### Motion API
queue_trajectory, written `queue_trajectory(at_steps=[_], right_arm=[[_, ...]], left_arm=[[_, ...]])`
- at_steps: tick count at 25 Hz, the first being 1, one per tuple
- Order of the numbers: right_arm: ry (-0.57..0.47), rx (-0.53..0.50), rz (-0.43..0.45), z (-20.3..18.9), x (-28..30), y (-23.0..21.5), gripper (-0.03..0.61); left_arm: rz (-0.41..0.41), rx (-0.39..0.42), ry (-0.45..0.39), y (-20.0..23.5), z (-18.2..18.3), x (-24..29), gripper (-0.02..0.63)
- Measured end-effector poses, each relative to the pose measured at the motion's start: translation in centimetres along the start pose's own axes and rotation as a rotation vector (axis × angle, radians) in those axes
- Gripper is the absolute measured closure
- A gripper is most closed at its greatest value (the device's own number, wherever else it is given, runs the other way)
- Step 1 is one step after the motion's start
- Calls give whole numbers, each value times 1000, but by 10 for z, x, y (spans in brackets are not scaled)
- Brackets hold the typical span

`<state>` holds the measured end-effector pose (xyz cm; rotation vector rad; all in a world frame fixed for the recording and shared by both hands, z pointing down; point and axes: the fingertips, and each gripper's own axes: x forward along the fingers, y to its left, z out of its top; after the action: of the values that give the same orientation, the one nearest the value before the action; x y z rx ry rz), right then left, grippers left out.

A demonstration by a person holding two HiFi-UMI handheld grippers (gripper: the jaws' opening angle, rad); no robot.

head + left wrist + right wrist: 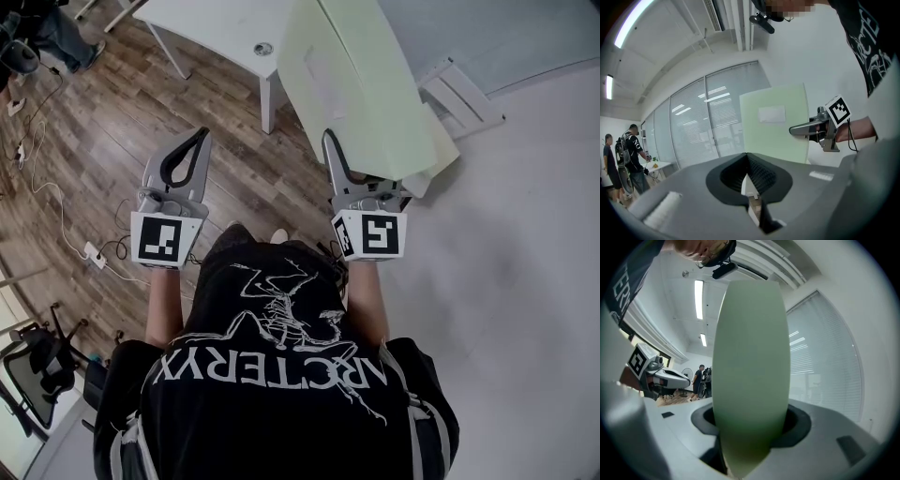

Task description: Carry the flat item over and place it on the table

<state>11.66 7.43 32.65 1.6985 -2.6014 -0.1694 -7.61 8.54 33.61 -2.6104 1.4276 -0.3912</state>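
Head view steeply down; gripper views upward, close, sharing board (pixel 774 136).

A white tabletop (pixel 216 28) sits at the upper middle of the head view, with a small round fitting (pixel 263 49) set in its surface. Below it, the wood floor (pixel 103 122) carries a white cable (pixel 42 178) and a power strip (pixel 95 254) at left; a pale floor (pixel 525 234) fills the right.

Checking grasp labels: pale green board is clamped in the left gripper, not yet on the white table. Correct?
No: the right gripper view shows the pale green board clamped in the right gripper, not yet on the white table. The left gripper is shut, empty.
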Motion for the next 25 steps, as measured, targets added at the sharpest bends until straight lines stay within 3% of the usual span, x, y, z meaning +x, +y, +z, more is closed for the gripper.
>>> queue_trajectory(at_steps=[6,10,16,25], right_arm=[[17,20,16,-11,15,-20,321],[32,32,17,-21,46,-24,321],[54,6,0,-36,134,-28,321],[60,-25,-80,-15,279,-44,321]], left_arm=[[-18,-8,14,-7,-2,29,621],[-23,-18,23,14,-13,50,621],[-46,-24,15,84,-36,114,621],[-106,-35,-25,213,-28,211,621]])
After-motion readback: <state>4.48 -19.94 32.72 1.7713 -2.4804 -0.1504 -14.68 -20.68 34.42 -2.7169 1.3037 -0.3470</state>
